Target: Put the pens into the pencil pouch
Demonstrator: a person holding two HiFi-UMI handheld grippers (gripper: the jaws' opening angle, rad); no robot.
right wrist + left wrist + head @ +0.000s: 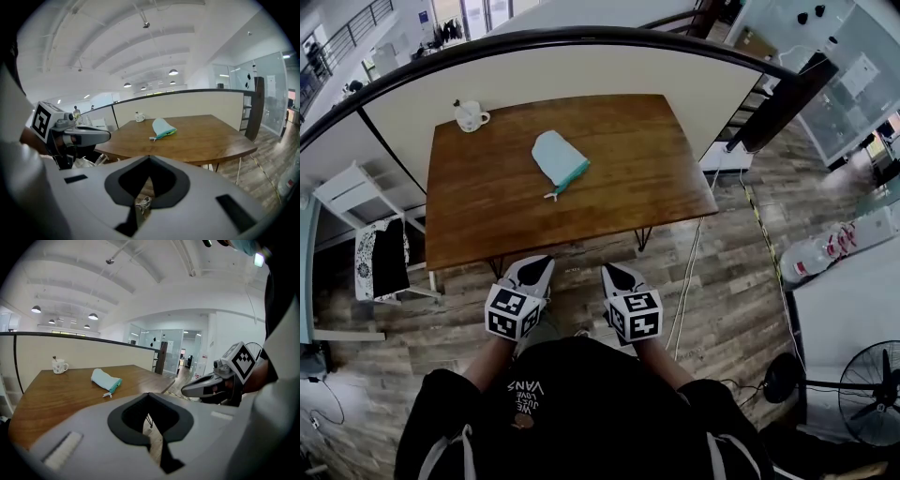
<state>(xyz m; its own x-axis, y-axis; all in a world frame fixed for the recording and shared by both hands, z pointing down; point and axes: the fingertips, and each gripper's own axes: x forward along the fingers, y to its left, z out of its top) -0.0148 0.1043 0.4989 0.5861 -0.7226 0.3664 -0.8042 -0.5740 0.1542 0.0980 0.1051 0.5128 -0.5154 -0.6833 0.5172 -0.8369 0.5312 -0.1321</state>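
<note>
Holding their jaws together with nothing between them, the left gripper [538,265] and right gripper [615,273] hang side by side over the wooden floor [727,267], short of the tabletop's [637,164] near edge. The light-blue pencil pouch [558,157] lies near the tabletop's middle, well apart from both. A white mug [471,116] stands at the far left corner.

- Worktop [619,178] — a brown wooden top on thin dark legs, standing on a plank floor [712,272].
- Pouch [559,159] — pale blue-green, lying flat near the middle, its darker zip end and small white pull toward the near edge.
- Mug [471,116] — white, upright at the far left corner, well apart from the pouch.
</note>
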